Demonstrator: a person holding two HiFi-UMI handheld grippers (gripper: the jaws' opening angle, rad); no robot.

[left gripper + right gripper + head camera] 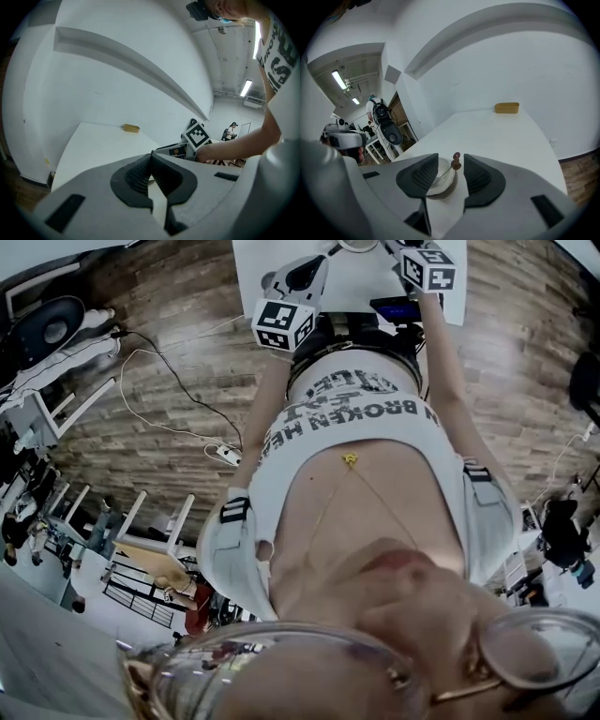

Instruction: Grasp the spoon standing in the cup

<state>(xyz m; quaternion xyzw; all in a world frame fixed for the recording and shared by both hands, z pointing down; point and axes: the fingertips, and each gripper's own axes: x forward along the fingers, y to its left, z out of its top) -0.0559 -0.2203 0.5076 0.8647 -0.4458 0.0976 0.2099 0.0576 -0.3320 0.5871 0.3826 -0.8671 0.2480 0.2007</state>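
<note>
Spoon (451, 166), perhaps bead-tipped, stands in round white cup (437, 187); right hand-held gripper (450, 157) spread.

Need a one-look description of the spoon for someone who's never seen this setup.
Find the long white table against the white wall. At its near end sits a low white cup, framed by the right gripper's open jaws. The spoon leans in that cup, a pale stem topped by a brown double knob, unlike the tan box far off by the wall.

The bowl of the spoon (455, 163), probably inside the cup (436, 181), is hidden.
</note>
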